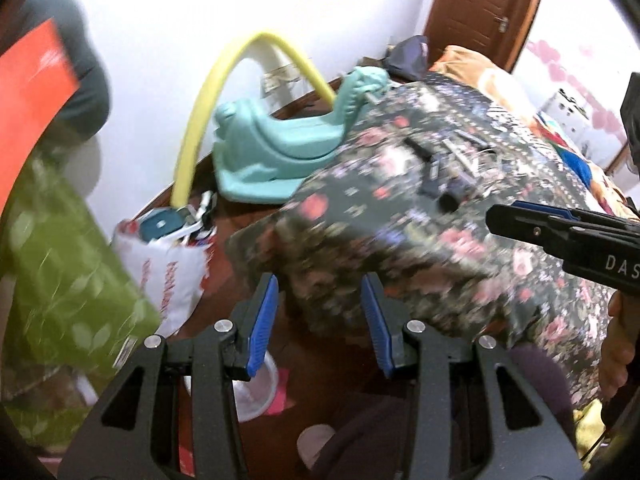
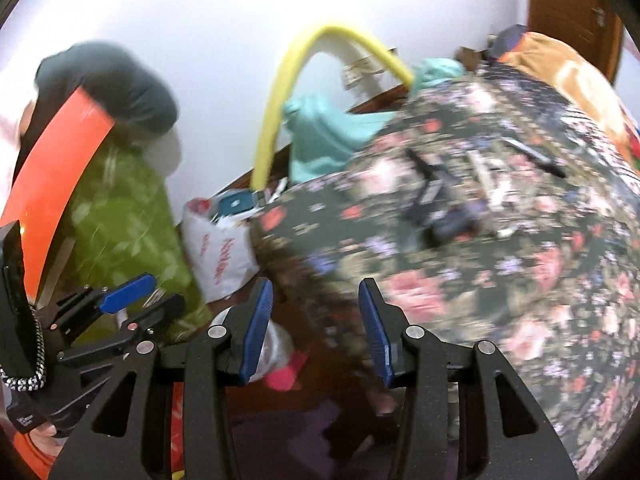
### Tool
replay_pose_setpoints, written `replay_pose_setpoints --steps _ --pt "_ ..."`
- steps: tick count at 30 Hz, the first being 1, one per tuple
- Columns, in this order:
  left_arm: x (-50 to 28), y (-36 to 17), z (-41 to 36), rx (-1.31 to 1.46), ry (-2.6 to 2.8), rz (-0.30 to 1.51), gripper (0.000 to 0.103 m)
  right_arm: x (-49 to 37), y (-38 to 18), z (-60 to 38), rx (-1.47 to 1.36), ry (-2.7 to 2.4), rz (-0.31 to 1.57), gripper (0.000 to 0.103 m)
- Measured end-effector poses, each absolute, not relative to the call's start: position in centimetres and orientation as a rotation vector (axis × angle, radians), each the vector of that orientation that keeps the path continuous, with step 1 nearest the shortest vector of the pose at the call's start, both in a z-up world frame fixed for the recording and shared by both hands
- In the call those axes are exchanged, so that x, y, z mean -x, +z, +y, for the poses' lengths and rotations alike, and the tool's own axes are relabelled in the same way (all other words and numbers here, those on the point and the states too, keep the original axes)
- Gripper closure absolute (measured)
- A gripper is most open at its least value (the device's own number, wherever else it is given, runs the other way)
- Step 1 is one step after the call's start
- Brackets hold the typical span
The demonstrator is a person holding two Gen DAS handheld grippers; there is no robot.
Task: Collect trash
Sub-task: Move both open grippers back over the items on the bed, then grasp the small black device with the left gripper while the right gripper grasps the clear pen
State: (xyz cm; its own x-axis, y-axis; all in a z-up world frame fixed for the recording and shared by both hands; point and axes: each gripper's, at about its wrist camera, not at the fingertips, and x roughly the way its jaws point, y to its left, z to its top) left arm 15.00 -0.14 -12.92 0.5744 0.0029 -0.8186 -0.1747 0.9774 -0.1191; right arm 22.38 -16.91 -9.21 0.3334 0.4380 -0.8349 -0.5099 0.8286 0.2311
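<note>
Trash bag [image 1: 168, 264] on floor (white, stuffed), left tongs [image 1: 320, 320] and right tongs [image 2: 316, 324] part-open, empty.

The left tongs [image 1: 320, 326] are matt black plastic with ribbed blue rubbery pads and bright metal pins; the bed cover [image 1: 440, 232] is soft floral cloth; the rocking toy [image 1: 272, 148] is smooth, faintly glossy teal plastic; the carrier bag [image 1: 172, 276] is thin, crinkled white plastic; the floor [image 1: 248, 216] is polished dark wood; the door [image 1: 476, 4] is varnished brown wood.
</note>
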Motion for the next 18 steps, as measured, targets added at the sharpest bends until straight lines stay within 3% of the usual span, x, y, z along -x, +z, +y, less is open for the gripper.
replay_pose_setpoints --steps 11,18 --pt "-23.2 -12.6 -5.2 0.159 -0.002 0.947 0.060 -27.7 -9.9 -24.5 -0.004 0.513 1.075 0.062" --pt "-27.5 -14.7 -6.1 0.142 -0.010 0.976 0.060 -32.1 -11.9 -23.1 0.001 0.571 1.121 0.062"
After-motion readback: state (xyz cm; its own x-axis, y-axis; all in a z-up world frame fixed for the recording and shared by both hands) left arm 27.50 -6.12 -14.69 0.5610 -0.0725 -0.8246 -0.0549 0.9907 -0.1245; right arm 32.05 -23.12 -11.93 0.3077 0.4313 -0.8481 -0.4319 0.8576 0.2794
